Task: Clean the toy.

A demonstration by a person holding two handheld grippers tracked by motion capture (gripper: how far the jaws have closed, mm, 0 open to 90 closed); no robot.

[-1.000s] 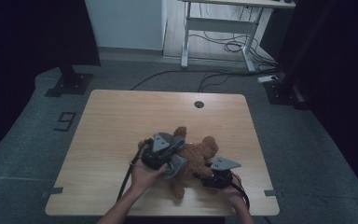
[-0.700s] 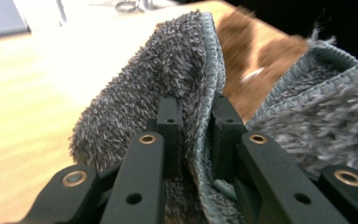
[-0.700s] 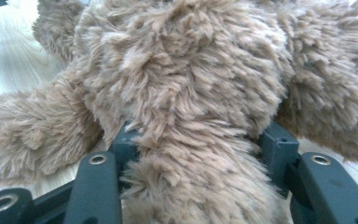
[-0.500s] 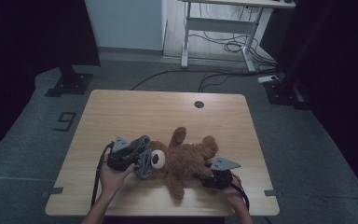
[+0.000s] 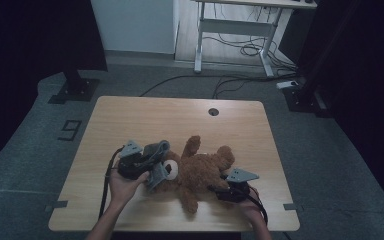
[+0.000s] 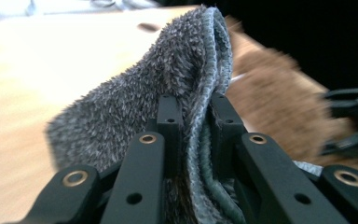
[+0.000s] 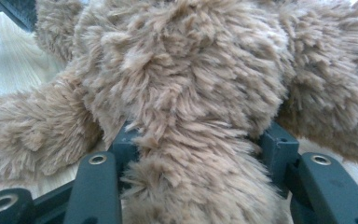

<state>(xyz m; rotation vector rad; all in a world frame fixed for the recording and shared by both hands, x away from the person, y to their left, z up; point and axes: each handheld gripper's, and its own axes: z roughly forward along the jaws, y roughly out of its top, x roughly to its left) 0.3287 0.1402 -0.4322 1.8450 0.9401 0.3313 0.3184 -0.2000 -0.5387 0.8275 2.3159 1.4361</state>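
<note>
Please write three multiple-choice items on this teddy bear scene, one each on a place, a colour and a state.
1. Where does the teddy bear lie on the table?
A. Near the person's edge
B. At the far edge by the round hole
C. On the floor

2. What colour is the fuzzy cloth in the left gripper?
A. Red
B. Grey
C. Yellow

3. What is the state of the right gripper?
A. Open over bare wood
B. Lying unheld on the table
C. Shut on the bear

Answers:
1 A, the high view shows it close to the hands.
2 B, the pile between the fingers is grey.
3 C, brown fur fills the gap in the right gripper view.
</note>
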